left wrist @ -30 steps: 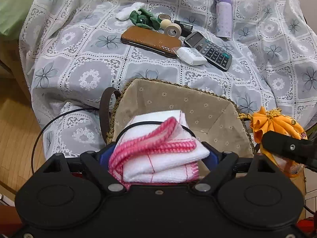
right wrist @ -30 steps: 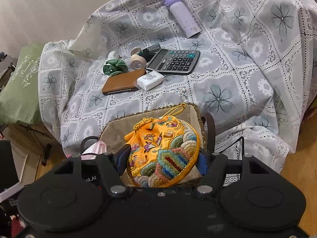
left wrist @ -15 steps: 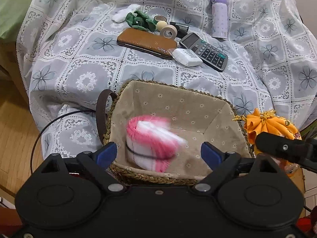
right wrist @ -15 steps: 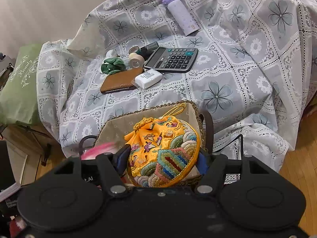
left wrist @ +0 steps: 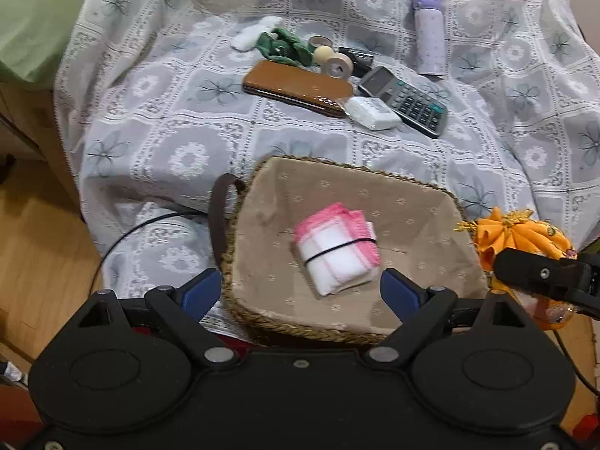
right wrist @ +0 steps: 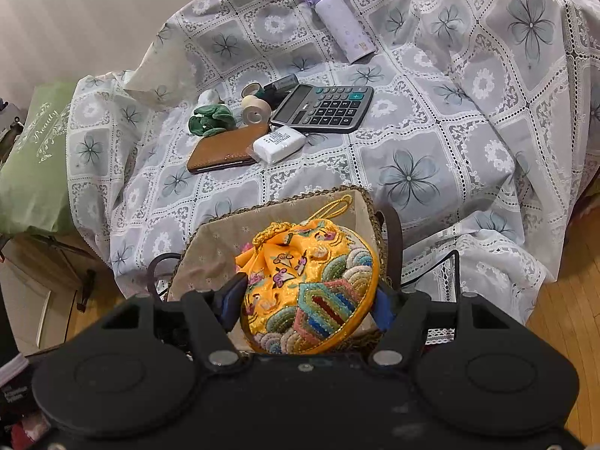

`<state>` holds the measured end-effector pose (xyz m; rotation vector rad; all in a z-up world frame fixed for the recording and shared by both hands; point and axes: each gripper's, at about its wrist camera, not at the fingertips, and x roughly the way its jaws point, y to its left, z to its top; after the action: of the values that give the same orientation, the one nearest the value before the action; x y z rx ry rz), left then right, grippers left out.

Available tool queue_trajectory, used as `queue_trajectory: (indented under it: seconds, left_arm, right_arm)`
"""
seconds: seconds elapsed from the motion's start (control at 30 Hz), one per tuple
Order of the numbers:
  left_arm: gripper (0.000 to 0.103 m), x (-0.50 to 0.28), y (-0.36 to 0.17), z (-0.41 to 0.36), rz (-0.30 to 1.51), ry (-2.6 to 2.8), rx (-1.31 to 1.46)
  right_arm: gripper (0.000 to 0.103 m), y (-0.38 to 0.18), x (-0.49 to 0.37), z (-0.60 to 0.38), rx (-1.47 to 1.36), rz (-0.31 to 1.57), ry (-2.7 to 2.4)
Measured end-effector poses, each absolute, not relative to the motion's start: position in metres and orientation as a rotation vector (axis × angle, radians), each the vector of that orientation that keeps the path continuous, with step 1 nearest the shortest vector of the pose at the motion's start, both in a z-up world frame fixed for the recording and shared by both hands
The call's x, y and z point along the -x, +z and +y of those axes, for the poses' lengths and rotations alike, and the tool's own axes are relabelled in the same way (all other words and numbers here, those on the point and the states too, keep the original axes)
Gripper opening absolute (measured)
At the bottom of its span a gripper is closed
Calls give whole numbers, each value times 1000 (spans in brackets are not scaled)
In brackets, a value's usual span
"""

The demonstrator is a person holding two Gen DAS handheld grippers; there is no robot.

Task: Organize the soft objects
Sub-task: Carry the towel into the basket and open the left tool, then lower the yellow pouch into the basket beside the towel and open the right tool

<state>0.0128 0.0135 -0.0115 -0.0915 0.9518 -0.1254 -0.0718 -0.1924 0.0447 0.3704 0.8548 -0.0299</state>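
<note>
A folded white cloth with pink edging (left wrist: 336,250), bound by a black band, lies on the floor of the lined wicker basket (left wrist: 442,202). My left gripper (left wrist: 302,292) hangs open just above the basket's near rim, with nothing between its blue pads. My right gripper (right wrist: 309,303) is shut on a round yellow embroidered pouch (right wrist: 311,288) and holds it over the basket (right wrist: 213,236). That pouch (left wrist: 519,234) shows at the basket's right side in the left wrist view. A green scrunchie (right wrist: 210,120) and a small white soft piece (left wrist: 255,33) lie farther back on the lace cloth.
On the lace-covered surface behind the basket lie a brown wallet (left wrist: 296,88), a white packet (left wrist: 371,112), a calculator (left wrist: 407,101), tape rolls (left wrist: 339,65) and a lilac bottle (left wrist: 429,33). A green cushion (right wrist: 33,161) is at left. Wooden floor (left wrist: 33,247) lies below.
My left gripper opened and let go of the pink-edged cloth, which dropped into the basket and now lies flat there. The right gripper and the pouch kept still.
</note>
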Motion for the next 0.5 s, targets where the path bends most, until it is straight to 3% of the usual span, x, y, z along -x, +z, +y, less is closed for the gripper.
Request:
queue_trajectory:
  seconds: [0.5]
  left_arm:
    - [89, -11, -12, 14, 971, -83, 58]
  right_arm:
    - [66, 37, 66, -192, -365, 909, -37]
